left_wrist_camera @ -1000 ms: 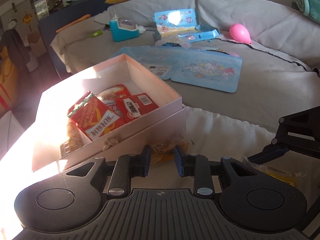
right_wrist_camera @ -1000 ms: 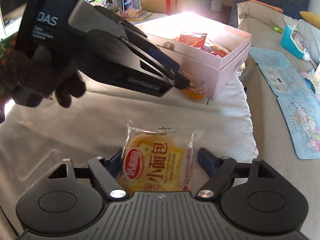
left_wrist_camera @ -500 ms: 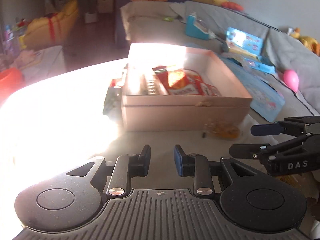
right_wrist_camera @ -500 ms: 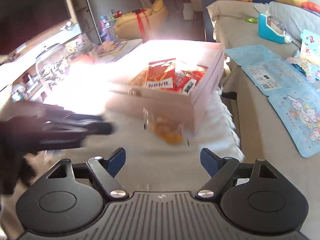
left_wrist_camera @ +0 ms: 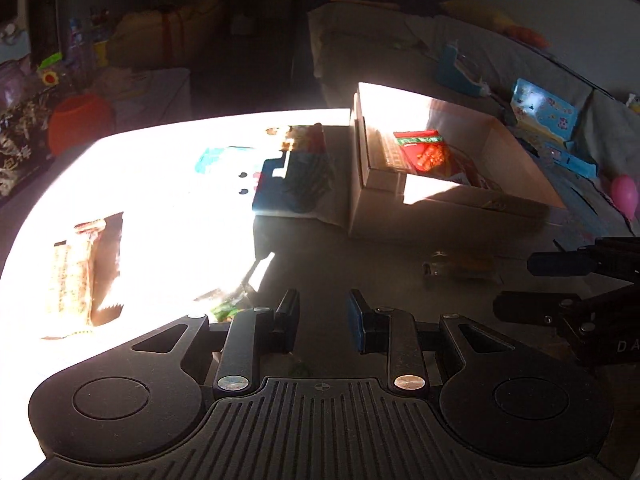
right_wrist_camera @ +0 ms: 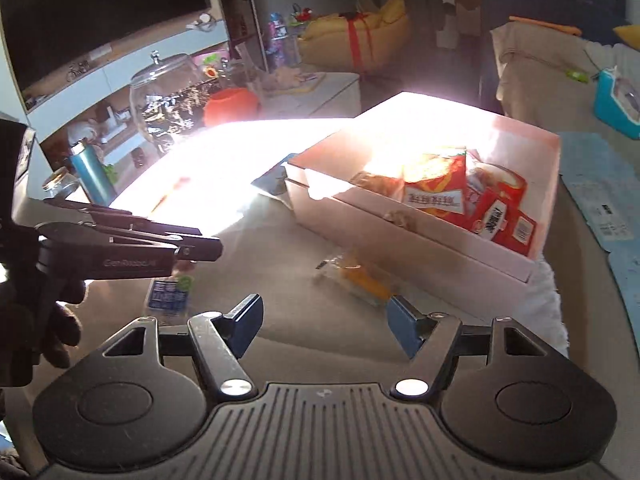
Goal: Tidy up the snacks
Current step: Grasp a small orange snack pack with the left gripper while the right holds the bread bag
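Observation:
A pink open box holds several red snack packs on the cloth-covered table. A clear pack with an orange snack lies in front of the box, just ahead of my right gripper, which is open and empty. It also shows in the left wrist view. My left gripper is narrowly open and empty above a small green pack. A blue bag and a brown wrapped bar lie in the sun patch. A small blue-labelled pack lies under the left gripper.
A glass jar, an orange pot and a blue bottle stand beyond the table's far left. A grey sofa with toys and a teal box lies to the right.
Both grippers have swung left across the table. The right gripper, over a yellow pack one second ago, is now behind the orange snack pack. The left gripper now faces the sunlit snacks.

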`<action>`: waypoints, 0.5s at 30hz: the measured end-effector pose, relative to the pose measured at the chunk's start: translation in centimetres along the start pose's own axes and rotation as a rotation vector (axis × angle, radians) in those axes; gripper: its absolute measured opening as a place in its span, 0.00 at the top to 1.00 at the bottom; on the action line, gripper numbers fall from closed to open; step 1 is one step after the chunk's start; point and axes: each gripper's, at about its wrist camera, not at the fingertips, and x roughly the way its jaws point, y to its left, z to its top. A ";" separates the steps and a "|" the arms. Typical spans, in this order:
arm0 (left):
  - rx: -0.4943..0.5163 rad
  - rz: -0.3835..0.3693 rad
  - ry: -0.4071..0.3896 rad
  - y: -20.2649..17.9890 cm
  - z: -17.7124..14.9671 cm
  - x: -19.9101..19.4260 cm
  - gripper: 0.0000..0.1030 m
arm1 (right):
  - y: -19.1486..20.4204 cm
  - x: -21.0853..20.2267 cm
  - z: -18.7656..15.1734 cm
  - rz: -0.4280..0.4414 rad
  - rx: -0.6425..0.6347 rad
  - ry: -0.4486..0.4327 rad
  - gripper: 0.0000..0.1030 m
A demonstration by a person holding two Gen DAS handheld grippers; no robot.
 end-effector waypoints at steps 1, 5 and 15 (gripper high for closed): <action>-0.001 -0.003 0.001 -0.1 0.0 0.0 0.71 | -0.8 0.3 0.3 -0.019 0.026 0.001 0.33; -0.009 -0.002 -0.006 0.0 -0.6 -0.5 0.71 | -2.1 1.5 1.4 -0.046 0.067 0.001 0.33; -0.089 -0.013 -0.003 2.1 -2.5 -2.4 0.71 | 0.1 5.8 2.3 0.154 0.035 0.150 0.36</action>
